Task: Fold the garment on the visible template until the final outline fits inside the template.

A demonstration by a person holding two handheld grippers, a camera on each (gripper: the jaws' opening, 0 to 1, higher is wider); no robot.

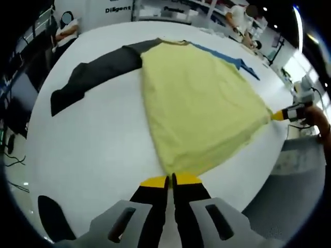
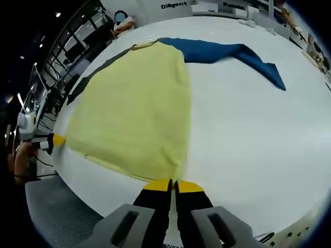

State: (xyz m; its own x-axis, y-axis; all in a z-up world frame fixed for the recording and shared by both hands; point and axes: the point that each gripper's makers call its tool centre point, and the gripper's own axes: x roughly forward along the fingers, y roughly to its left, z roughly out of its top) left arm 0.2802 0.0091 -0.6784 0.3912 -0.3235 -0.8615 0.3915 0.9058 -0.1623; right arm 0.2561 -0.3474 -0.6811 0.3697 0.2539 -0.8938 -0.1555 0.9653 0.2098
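Note:
A garment with a yellow body (image 1: pixel 201 103) lies spread flat on the white table (image 1: pixel 98 150). Its dark grey sleeve (image 1: pixel 93 75) stretches one way and its blue sleeve (image 2: pixel 227 54) the other. In the left gripper view my left gripper (image 1: pixel 170 180) is shut on one hem corner at the near table edge. In the right gripper view my right gripper (image 2: pixel 173 185) is shut on the other hem corner of the yellow body (image 2: pixel 134 108). Each gripper also appears in the other's view: the right gripper (image 1: pixel 283 114) at the far hem corner, the left gripper (image 2: pixel 54 139) likewise.
The table edge runs close behind both grippers, with grey floor (image 2: pixel 57 206) beyond it. A dark shape (image 1: pixel 51 219) lies near the left gripper at the table rim. People (image 1: pixel 67 28) sit at the far side, and shelves and more tables (image 1: pixel 243 20) stand behind.

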